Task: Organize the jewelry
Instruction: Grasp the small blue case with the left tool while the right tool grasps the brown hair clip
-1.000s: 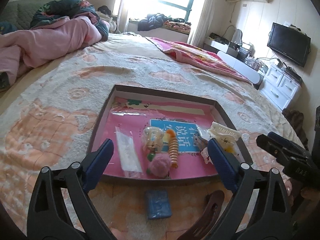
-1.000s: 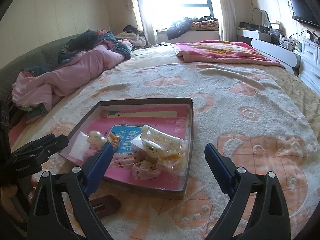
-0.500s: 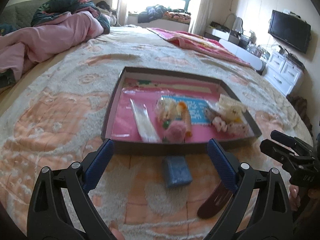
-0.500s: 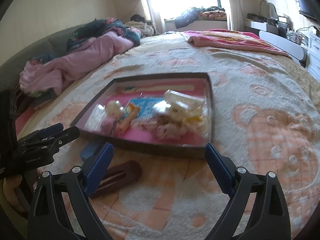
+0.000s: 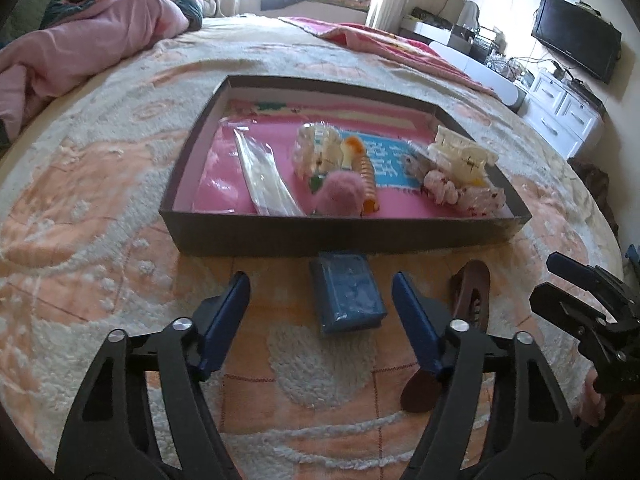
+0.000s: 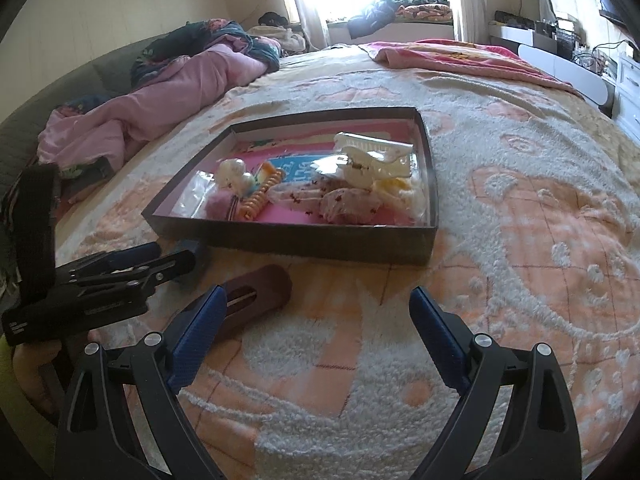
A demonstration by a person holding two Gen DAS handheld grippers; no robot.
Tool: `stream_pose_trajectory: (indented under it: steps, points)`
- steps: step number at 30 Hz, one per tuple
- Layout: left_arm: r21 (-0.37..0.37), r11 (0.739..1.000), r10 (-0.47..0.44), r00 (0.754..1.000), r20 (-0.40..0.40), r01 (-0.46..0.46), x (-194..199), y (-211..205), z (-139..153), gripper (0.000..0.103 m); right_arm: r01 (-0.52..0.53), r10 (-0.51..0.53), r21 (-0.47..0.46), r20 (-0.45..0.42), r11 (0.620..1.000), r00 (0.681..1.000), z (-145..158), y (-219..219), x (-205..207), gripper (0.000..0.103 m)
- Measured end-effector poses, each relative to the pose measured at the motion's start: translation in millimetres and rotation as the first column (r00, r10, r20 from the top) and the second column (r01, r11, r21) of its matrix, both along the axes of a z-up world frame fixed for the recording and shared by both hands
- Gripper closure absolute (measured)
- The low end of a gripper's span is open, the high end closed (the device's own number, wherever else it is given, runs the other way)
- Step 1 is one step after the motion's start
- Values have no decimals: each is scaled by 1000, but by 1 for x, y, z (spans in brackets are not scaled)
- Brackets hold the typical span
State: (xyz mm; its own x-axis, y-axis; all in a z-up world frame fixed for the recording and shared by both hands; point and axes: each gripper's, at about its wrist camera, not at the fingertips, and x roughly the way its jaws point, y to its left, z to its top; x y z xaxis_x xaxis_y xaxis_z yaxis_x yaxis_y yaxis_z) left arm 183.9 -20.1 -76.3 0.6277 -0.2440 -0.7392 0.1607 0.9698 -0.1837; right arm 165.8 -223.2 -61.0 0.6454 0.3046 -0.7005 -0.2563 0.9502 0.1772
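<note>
Blue pouch (image 5: 347, 295) before closing left claw (image 5: 320, 300)

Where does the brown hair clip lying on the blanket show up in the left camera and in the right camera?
Left wrist view: the brown hair clip lies lower right, partly behind the left gripper's right finger, beside the blue pouch.
Right wrist view: it lies lower left, just past the right gripper's left finger.
Shared landmark: the dark tray just beyond it.
</note>
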Motion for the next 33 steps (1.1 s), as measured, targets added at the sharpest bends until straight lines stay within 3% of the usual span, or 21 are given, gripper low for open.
stream_pose_trajectory:
  steps: [6,8,13,18,23,27,33]
  points:
    - [12,1000,-29,999,-28,29,2,-1,-9,62,-36,36,2,-23,999,999,-6,10,-1,13]
    - [25,999,-22,1000,-21,23,2,2,-8,78,-47,47,14,-38,999,998,-9,13,0,13]
    - [9,1000,-2,1000,-15,3,1,15,-7,78,-61,71,79,-118,995,991,-22,22,8,21]
    - [7,1000,14,1000,16,-14,-6,25,1,78,-59,76,121,-141,991,987,-25,33,14,27]
    - [11,1000,25,998,54,-25,-11,33,12,78,-84,95,86,-130,993,987,-27,53,17,34]
    - [0,999,42,997,68,-42,-12,40,18,78,-131,135,46,-105,990,985,-28,70,17,63]
    - [-20,998,65,993,98,-63,-16,53,29,78,-203,207,55,-72,978,976,-23,82,13,84]
